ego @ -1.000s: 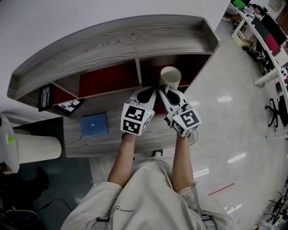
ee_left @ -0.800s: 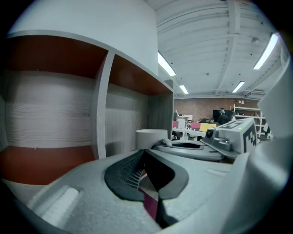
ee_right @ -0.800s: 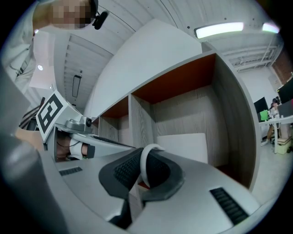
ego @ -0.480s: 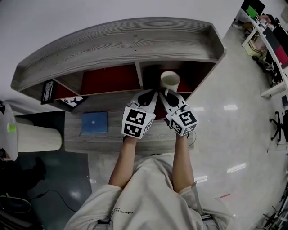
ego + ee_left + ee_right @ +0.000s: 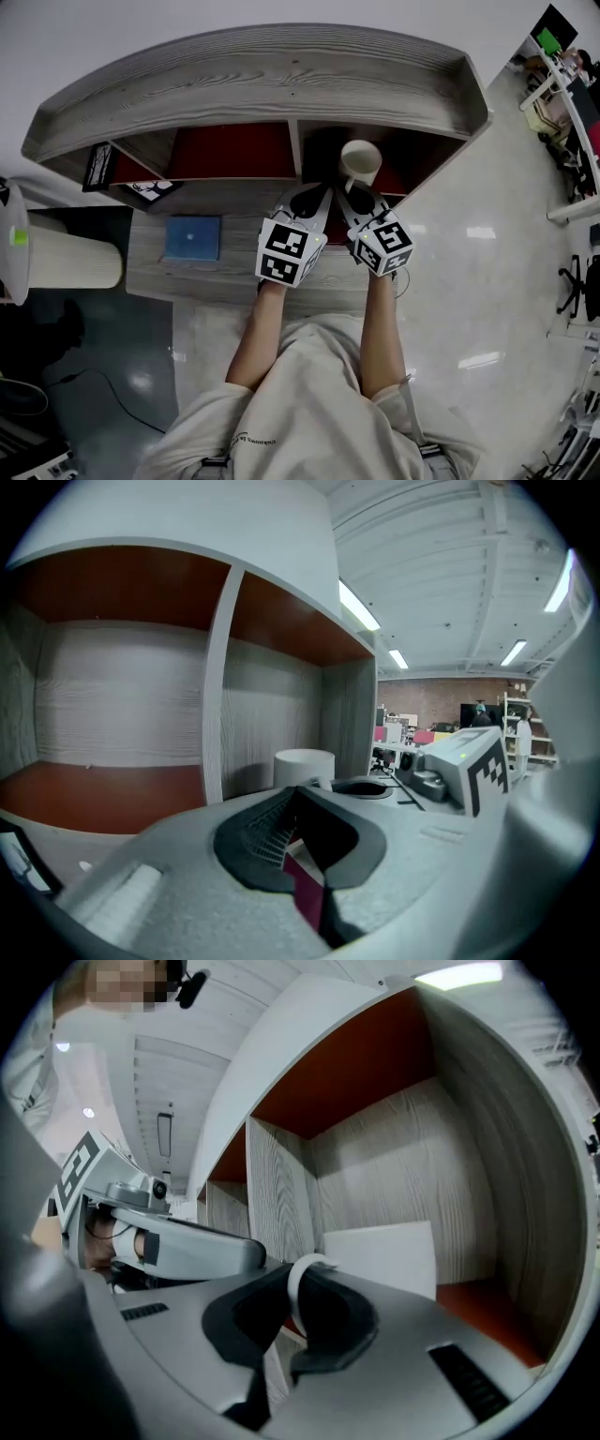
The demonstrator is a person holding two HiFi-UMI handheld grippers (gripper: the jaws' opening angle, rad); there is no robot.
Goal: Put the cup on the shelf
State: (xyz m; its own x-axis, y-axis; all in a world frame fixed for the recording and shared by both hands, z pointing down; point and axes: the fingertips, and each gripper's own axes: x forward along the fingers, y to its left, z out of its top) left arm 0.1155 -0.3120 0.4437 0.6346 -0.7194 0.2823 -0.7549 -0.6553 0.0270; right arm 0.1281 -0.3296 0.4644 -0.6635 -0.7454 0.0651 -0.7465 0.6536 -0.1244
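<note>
A white cup point(image 5: 360, 161) hangs at the mouth of the right-hand compartment of the grey wooden shelf point(image 5: 281, 84). My right gripper point(image 5: 359, 199) is shut on its handle. In the right gripper view the thin white handle point(image 5: 298, 1283) sits between the dark pads of the right gripper point(image 5: 295, 1297), and the cup's body point(image 5: 380, 1255) stands in front of the compartment's grey back wall. My left gripper point(image 5: 307, 202) is right beside it, shut and holding nothing. From the left gripper point(image 5: 298, 803) view, the cup point(image 5: 304, 766) shows just past the shelf's divider point(image 5: 216, 686).
A blue book point(image 5: 194, 237) lies on the shelf's lower board to the left. Two small pictures point(image 5: 97, 167) point(image 5: 150, 189) stand at the left end. A white cylinder point(image 5: 70, 264) stands further left. Desks and chairs point(image 5: 572, 103) fill the far right.
Both grippers and the cup have edged a little nearer the right compartment. The head view has shifted, so the shelf sits wider in the picture.
</note>
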